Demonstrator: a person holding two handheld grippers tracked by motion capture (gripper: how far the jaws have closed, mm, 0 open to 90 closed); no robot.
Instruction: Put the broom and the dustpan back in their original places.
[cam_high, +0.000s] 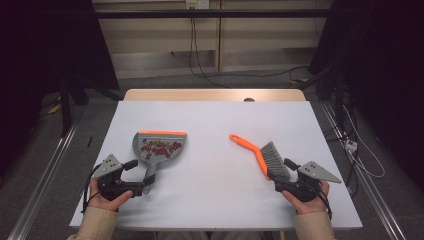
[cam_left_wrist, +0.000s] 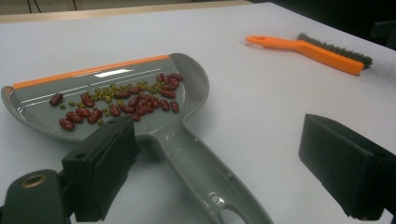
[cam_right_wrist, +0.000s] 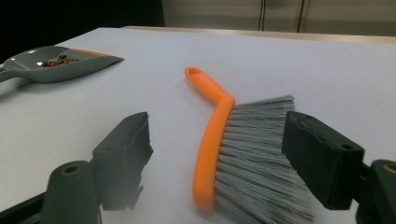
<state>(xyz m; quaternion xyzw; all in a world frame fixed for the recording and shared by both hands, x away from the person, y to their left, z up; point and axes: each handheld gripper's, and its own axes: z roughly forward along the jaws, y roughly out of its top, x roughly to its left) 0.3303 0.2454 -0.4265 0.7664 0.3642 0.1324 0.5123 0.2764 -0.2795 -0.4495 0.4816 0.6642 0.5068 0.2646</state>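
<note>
Both claws apart, tools released.
Your left gripper stood open astride the dustpan handle; your right gripper stood open around the brush, touching neither.

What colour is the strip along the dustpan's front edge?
Orange, on the grey dustpan; the strip shows best in the left gripper view.
</note>
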